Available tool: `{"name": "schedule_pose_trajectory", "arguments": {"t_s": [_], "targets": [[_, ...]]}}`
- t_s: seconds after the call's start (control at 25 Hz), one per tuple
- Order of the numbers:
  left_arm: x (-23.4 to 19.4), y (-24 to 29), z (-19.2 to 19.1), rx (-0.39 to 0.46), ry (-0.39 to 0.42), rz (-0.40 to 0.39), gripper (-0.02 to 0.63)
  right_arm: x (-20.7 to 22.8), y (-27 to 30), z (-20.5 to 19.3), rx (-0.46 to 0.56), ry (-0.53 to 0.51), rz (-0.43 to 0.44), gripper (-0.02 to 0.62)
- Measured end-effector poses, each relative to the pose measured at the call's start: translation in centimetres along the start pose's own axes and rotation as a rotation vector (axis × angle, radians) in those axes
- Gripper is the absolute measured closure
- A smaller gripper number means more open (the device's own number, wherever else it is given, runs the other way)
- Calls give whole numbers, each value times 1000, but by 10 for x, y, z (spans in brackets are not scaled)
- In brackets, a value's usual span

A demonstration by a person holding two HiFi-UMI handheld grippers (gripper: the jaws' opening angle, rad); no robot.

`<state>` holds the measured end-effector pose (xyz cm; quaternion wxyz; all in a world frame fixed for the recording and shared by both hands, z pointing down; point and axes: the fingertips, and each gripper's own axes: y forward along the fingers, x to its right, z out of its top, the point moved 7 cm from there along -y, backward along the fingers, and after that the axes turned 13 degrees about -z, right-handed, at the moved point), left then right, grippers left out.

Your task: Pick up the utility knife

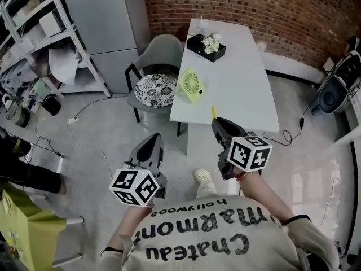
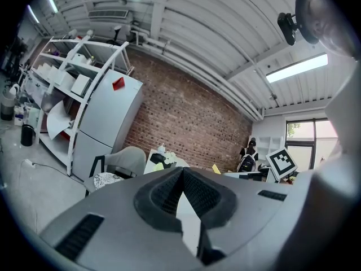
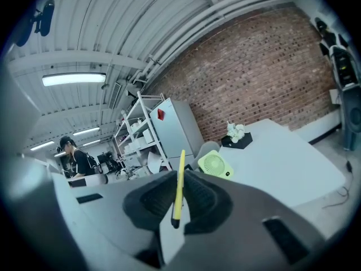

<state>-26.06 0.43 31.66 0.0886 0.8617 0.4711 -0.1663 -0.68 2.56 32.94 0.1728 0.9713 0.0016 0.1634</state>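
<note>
A slim yellow utility knife point(image 3: 179, 186) stands upright between the dark pads of my right gripper point(image 3: 179, 179), which is shut on it. In the head view the knife point(image 1: 214, 112) pokes out beyond the right gripper point(image 1: 219, 124), just off the near edge of the white table point(image 1: 242, 89). My left gripper point(image 1: 150, 144) hangs over the floor, left of the table. In the left gripper view its jaws meet at the tips, and the left gripper point(image 2: 182, 173) holds nothing.
On the table lie a green fan point(image 1: 190, 85) and a black box of white flowers point(image 1: 206, 45). A grey chair point(image 1: 156, 72) with a patterned cushion stands at the table's left. Metal shelves point(image 1: 39, 38) and a grey fridge point(image 1: 107, 21) stand at the back left. Cables run over the floor.
</note>
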Motion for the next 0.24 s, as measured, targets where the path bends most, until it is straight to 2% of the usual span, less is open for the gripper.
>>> {"name": "schedule_pose_trajectory", "arguments": {"t_s": [0.24], "targets": [[-1,1,-3,-7,6,-10,604,0,3,-7,-12,-4,-1,555]]}}
